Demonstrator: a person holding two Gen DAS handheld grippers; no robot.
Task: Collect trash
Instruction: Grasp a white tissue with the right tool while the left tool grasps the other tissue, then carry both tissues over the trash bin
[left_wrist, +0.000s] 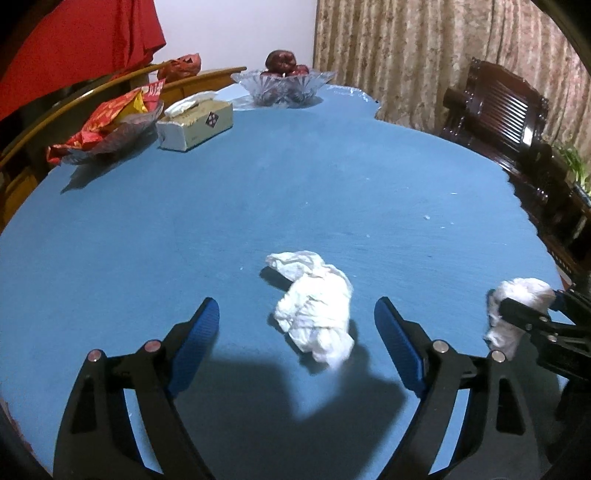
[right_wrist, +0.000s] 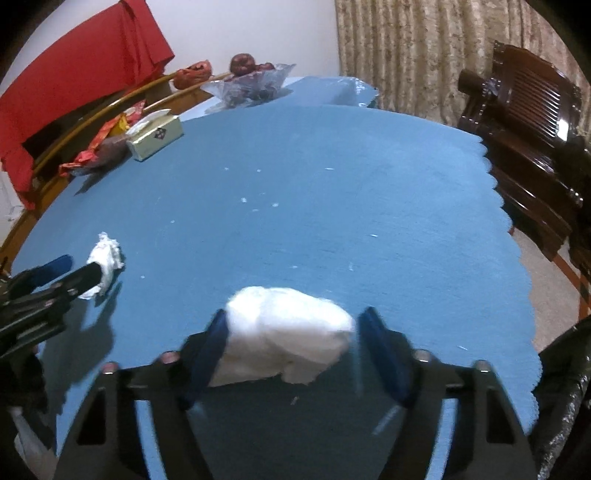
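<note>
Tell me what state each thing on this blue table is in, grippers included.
left gripper: open, straddling a tissue without touching it.
crumpled tissue: lying loose between the left gripper's fingers.
right gripper: partly closed around a second tissue; contact too blurred to tell.
wadded tissue: between the right gripper's fingers.
tissue box: open, a sheet sticking out.
glass bowl: holding dark red fruit.

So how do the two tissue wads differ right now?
The left wad lies stretched out and loose between the left gripper fingers, untouched; the right wad is bunched rounder, with the right gripper pads against its sides. Both are crumpled white tissue on the blue tablecloth.
</note>
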